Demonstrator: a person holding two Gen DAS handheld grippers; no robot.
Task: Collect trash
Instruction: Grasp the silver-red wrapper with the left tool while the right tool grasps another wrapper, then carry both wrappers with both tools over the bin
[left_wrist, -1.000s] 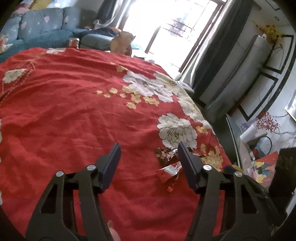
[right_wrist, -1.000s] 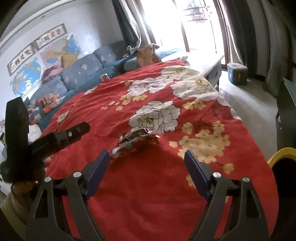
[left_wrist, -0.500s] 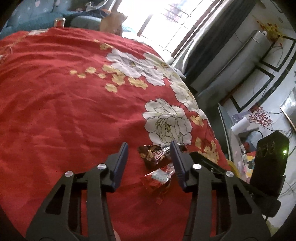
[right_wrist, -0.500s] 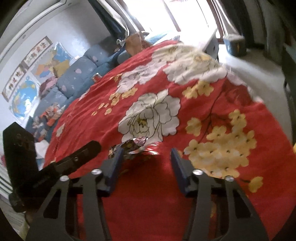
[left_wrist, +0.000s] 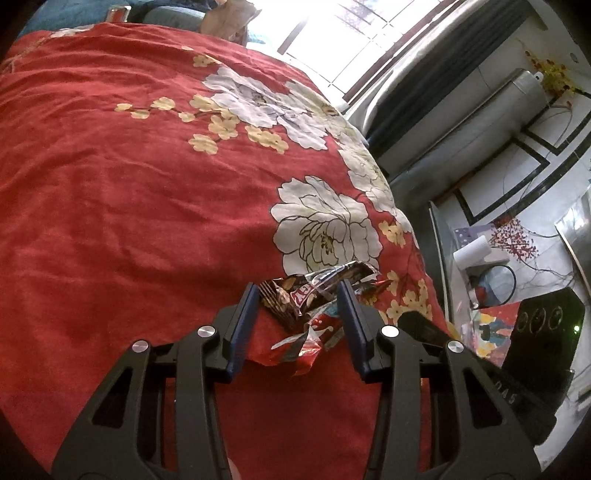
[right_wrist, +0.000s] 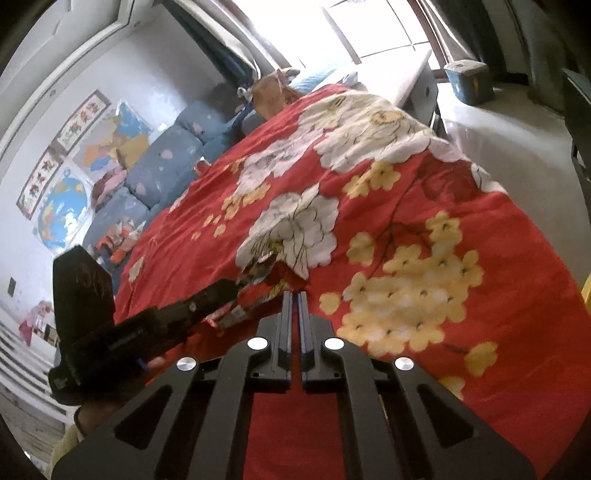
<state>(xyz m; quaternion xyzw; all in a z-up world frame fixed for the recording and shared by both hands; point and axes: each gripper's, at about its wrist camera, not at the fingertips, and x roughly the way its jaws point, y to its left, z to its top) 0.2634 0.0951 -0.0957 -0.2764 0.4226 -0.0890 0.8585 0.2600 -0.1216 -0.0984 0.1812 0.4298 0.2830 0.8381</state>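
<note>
Since the earlier frames we had carried both grippers forward and down over the red floral bedspread (left_wrist: 140, 206), and both sets of jaws had narrowed. Our left gripper (left_wrist: 297, 291) had been closing and now bracketed the trash: the dark foil wrapper (left_wrist: 317, 288) lay between its two fingers, its long axis running across the gap, roughly from one pad to the other, with its crimped end at the left pad and the other end running past the right pad. We could not tell whether either pad was actually pressing on it, so we took the jaws as part-closed around it, not yet gripping. A smaller red wrapper (left_wrist: 306, 339) lay just nearer to us, partly under the dark one and between the same fingers. Our right gripper (right_wrist: 294, 295) had been closing too and stood clenched, pads together with nothing visible between them; the wrappers (right_wrist: 255, 275) lay just ahead and to its left in the right wrist view, at the left gripper's tip, near the white flower (right_wrist: 295, 229). We judged that the left gripper was plainly the nearer one and the coming pinch turned on it: squeezing across the wrapper's length would likely crumple the foil rather than seat it cleanly.
</note>
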